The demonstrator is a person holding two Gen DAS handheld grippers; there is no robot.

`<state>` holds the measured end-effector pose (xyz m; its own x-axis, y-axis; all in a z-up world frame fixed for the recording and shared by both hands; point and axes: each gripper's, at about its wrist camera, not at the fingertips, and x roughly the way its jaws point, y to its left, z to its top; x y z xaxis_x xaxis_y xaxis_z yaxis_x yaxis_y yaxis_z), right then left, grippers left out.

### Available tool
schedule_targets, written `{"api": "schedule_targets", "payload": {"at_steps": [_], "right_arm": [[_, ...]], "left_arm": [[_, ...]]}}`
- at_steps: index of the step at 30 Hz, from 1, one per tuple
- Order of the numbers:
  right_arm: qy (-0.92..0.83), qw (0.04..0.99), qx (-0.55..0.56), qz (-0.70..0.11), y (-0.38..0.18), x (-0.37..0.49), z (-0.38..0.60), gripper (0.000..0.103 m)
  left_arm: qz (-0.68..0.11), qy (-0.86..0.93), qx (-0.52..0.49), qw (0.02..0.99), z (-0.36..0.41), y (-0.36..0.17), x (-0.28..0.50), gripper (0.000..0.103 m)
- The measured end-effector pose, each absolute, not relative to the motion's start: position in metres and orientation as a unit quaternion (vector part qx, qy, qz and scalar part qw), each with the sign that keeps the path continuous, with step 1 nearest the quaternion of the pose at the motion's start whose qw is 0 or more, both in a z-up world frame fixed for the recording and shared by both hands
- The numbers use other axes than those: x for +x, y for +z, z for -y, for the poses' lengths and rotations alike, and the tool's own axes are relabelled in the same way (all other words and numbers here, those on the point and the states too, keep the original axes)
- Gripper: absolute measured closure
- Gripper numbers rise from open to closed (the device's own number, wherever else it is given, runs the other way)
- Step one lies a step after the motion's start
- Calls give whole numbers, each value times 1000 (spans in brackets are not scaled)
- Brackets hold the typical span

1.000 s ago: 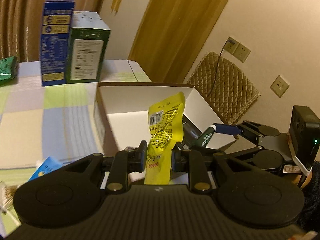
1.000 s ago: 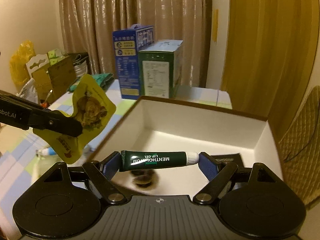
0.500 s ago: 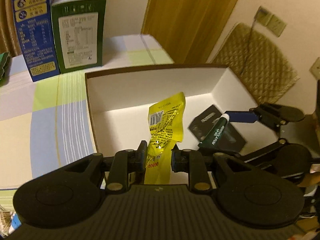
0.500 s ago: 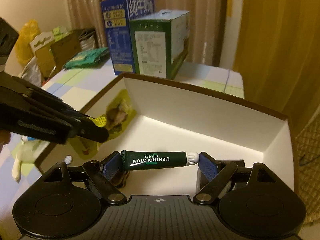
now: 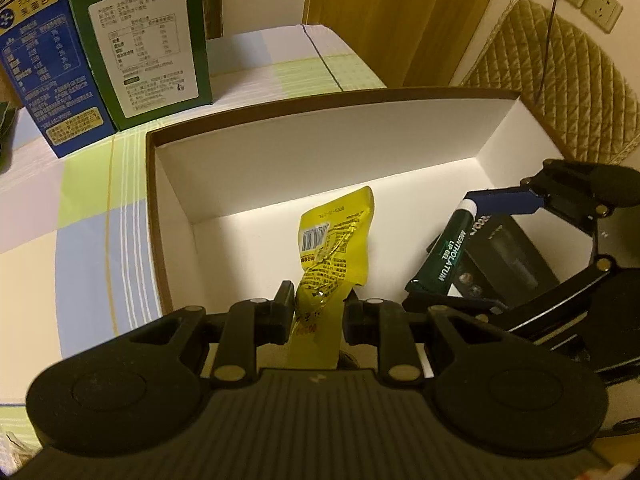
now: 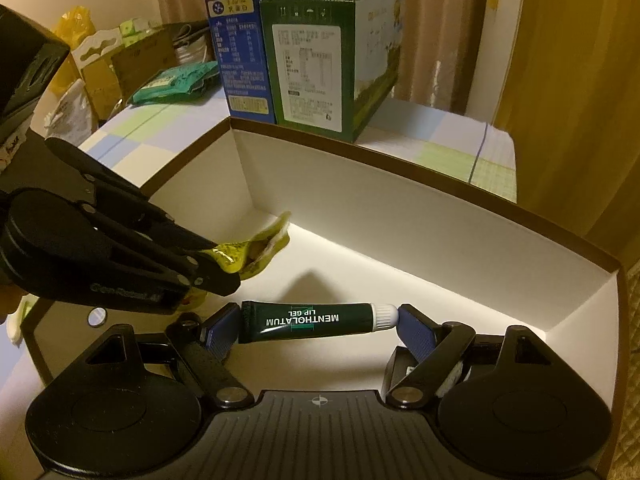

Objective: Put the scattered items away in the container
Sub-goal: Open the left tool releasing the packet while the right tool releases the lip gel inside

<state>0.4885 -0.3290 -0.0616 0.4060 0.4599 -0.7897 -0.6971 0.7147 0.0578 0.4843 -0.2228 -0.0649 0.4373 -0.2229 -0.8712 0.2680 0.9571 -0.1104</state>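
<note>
Left gripper (image 5: 316,306): clenched on a crinkled yellow foil snack packet (image 5: 334,250); packet hangs over the floor of the white cardboard box with brown rim (image 5: 320,148)
Right gripper (image 6: 318,322): grasping a dark green lip gel tube (image 6: 308,320) end to end; tube level, inside the box, above a black flat case (image 5: 508,252)
Behind box: green carton (image 6: 320,68); blue carton (image 6: 236,40)

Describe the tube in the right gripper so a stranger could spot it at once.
Find the big white box with brown edges on the checked tablecloth. Above its floor, the right gripper clamps a tube end to end. It is dark green with a white cap, unlike the yellow packet beside it.
</note>
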Motion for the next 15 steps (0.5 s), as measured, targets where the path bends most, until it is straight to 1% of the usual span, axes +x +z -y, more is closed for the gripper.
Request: {"api": "schedule_targets", "payload": {"at_steps": [1,5,8,15], "right_arm": [[351,825,-142,-419,-62,490,329,22],[353,822,-143,-422,-66,492,331,22],[354,821,-145,-424,-68,495,332,22],[364,815,-154,-425,-71,495,332,21]], "left_arm": [[-509,-142,27,848,224,-66,486,83],[-509,-143,30,848,227,-68,490,79],[-506,-145,34,850,229,-67,491,73],[-505,-147,36,849,230,-66,490,70]]}}
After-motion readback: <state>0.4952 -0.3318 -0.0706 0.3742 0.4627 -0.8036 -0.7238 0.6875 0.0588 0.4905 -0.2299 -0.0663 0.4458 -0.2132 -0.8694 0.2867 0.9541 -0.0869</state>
